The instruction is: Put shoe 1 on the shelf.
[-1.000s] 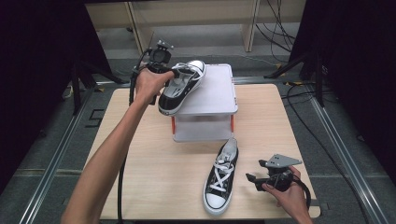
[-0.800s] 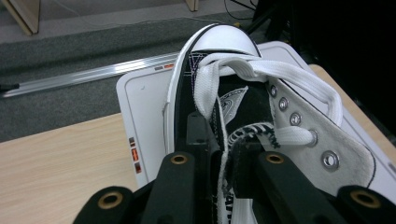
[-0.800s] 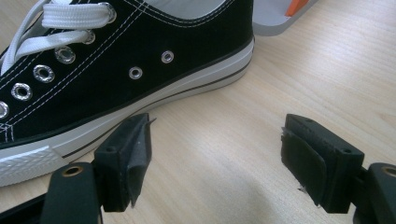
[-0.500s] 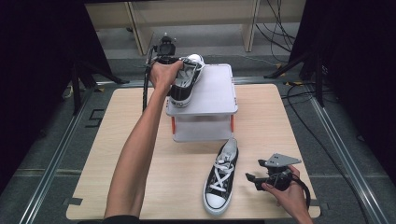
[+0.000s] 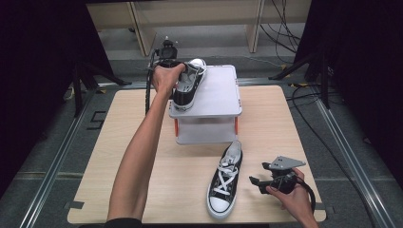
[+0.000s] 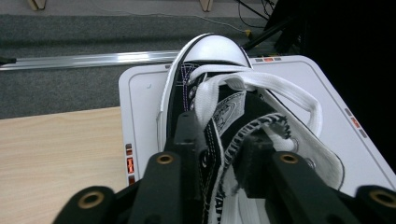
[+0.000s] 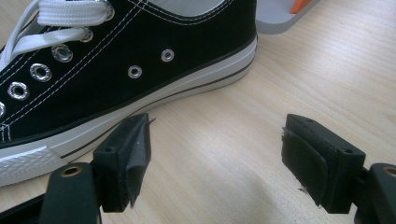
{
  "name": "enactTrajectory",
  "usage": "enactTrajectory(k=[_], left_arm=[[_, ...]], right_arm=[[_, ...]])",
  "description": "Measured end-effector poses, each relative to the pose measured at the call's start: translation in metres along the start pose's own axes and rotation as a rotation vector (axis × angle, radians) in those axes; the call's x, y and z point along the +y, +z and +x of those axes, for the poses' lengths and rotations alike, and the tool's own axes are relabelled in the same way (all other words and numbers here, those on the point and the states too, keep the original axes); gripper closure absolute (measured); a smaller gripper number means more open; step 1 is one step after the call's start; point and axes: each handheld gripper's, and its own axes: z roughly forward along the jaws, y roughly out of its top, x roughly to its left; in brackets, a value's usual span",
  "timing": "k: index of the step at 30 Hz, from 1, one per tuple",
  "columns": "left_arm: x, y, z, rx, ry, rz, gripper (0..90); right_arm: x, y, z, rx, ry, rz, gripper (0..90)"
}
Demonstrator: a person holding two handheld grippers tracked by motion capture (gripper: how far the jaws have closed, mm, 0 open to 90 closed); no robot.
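Observation:
A black low-top sneaker (image 5: 190, 84) with white laces lies on the top of a white two-level stand (image 5: 216, 97), toe pointing away. My left gripper (image 6: 219, 137) reaches over its heel end, one jaw outside the shoe's side wall (image 6: 219, 154) and one inside the opening. The jaws have just been opening and the wall sits loosely between them. The matching sneaker (image 5: 225, 178) lies on the wooden table in front of the stand. My right gripper (image 5: 257, 173) rests to its right, open, with bare table between its pads (image 7: 128, 154), close to the shoe's side (image 7: 116, 79).
The stand's lower shelf (image 5: 204, 128) has orange posts. The wooden table (image 5: 119, 142) ends in metal rails on both sides. Cables trail on the grey floor behind the stand and at the right.
The left hand carried the sneaker from the stand's left front corner further back and set it down along the top. The right hand and the table sneaker stayed put.

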Motion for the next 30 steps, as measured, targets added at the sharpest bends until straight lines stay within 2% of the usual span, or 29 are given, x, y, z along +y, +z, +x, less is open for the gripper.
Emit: enactTrajectory(k=[3,4,5,6,8,10,15,16,18,21,24,25,26,27,29,30], left_arm=[[0.000,-0.003,0.000,-0.015,0.011,0.011,58.2],[0.001,-0.009,0.001,-0.030,0.037,0.015,55.2],[0.001,-0.009,0.001,-0.030,0.037,0.015,53.6],[0.001,-0.014,0.002,-0.035,0.050,0.014,53.6],[-0.002,-0.027,0.009,-0.046,0.076,0.019,47.4],[-0.005,-0.034,0.016,-0.043,0.087,0.004,44.9],[-0.015,-0.045,0.027,-0.068,0.112,-0.008,40.5],[-0.019,-0.052,0.030,-0.091,0.127,-0.009,40.4],[-0.022,-0.055,0.031,-0.101,0.129,-0.013,39.6],[-0.035,-0.068,0.032,-0.147,0.138,-0.041,39.3],[-0.042,-0.075,0.031,-0.162,0.155,-0.050,37.9],[-0.046,-0.078,0.031,-0.179,0.155,-0.055,37.5],[-0.056,-0.084,0.031,-0.207,0.171,-0.055,37.2],[-0.062,-0.087,0.031,-0.210,0.178,-0.057,36.9],[-0.074,-0.092,0.032,-0.223,0.196,-0.061,36.1],[-0.080,-0.095,0.032,-0.233,0.204,-0.062,36.0]], right_arm=[[0.000,0.000,0.000,-0.003,-0.003,-0.002,25.2],[0.000,0.000,0.001,0.000,0.003,0.001,25.2],[0.000,0.000,0.001,0.000,0.003,0.001,25.2],[0.000,0.000,0.001,0.010,0.012,0.007,25.2],[0.000,0.000,0.000,0.004,0.012,0.007,25.2],[0.000,0.000,0.000,0.001,0.009,0.006,25.2],[0.000,0.000,0.000,-0.002,0.008,0.005,25.2],[0.000,0.000,0.002,-0.007,0.033,0.010,25.2],[0.000,0.000,0.001,-0.013,0.019,0.007,25.2],[-0.001,0.001,0.001,-0.001,0.026,0.010,25.2],[0.000,0.000,0.001,-0.010,0.028,0.007,25.3],[0.000,0.000,-0.001,-0.005,0.003,-0.001,25.3],[0.000,-0.001,0.000,-0.012,0.009,-0.003,25.3],[0.000,-0.002,0.000,-0.018,0.008,-0.007,25.3],[0.000,-0.002,0.000,0.001,0.031,-0.008,25.3],[0.000,-0.003,-0.001,-0.019,0.020,-0.009,25.4]])
